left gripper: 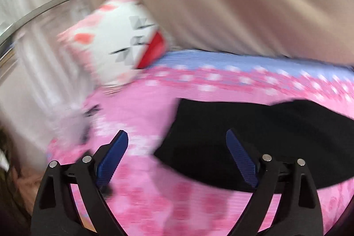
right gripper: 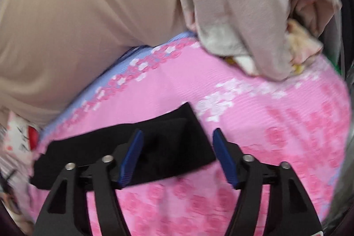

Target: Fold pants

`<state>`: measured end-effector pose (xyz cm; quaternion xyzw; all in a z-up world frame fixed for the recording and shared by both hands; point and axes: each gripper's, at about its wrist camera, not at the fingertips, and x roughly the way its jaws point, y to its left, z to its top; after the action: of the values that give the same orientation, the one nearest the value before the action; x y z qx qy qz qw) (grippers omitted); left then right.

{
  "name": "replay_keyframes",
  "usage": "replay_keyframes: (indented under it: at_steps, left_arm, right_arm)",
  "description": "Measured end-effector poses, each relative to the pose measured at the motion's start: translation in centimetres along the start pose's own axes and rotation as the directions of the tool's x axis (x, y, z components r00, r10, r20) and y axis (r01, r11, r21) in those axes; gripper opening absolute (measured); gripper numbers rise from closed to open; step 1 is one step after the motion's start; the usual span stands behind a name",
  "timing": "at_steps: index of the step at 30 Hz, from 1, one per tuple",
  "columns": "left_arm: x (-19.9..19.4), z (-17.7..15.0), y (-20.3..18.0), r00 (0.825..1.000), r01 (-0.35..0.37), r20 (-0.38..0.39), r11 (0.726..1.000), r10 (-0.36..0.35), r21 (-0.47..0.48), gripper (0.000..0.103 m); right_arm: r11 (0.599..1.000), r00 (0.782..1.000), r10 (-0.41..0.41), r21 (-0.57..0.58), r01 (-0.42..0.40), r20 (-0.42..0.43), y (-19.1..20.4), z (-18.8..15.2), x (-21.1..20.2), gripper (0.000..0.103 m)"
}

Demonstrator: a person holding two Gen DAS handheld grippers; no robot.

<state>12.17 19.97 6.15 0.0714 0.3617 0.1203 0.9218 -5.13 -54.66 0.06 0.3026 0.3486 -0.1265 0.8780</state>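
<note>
Pants point(right gripper: 124, 154) lie folded into a flat black bundle on the pink flowered bedsheet point(right gripper: 254, 125) — we see them from both wrists, blurred in each. Our left claw point(left gripper: 177, 160) stands wide, nothing between its blue pads point(left gripper: 114, 158); the pants point(left gripper: 254, 143) sit ahead and to the right of it, the right pad over their near edge in the picture. Our right claw point(right gripper: 177, 158) is also spread apart and grips nothing — the bundle's right end shows through the gap between its pads, whether touching them we cannot tell. Beyond the sheet's blue border a beige fabric mass point(left gripper: 221, 3) rises. A white-and-pink pillow point(left gripper: 115, 41) leans at the left, and a grey flowered blanket point(right gripper: 243, 14) is heaped at the right.
</note>
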Motion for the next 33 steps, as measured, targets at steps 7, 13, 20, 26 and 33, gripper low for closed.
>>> replay_keyframes:
  at_steps: [7,13,20,26,33]
  left_arm:
    - [2.9,-2.5,-9.9,0.964,0.226,-0.149,0.974,-0.219,0.030,0.088]
    - [3.7,-5.3,-12.8,0.966,0.210,-0.177,0.970,-0.187,0.124,0.092]
    - [6.9,-7.1,-12.9,0.935,0.208,-0.308,0.975,-0.176,0.075,0.092]
    - [6.7,-7.0,-14.1,0.941,0.201,-0.294,0.977,-0.170,0.076,0.092]
    - [5.8,-7.2,-14.4,0.937,0.215,-0.296,0.974,-0.187,0.067,0.092]
  right_arm:
    - [0.954,0.979,-0.178,-0.263,0.146,-0.100,6.6,0.7,6.0,0.007]
    - [0.811,0.969,-0.158,-0.534,0.237,0.190,10.8,-0.7,0.0,0.035]
    - [0.859,0.947,-0.312,-0.402,0.317,0.080,3.3,-4.6,2.1,0.041]
    - [0.961,0.988,-0.153,-0.230,0.152,0.013,3.3,0.0,2.6,0.063]
    - [0.951,0.990,-0.120,-0.295,0.094,-0.069,6.8,1.8,6.4,0.009]
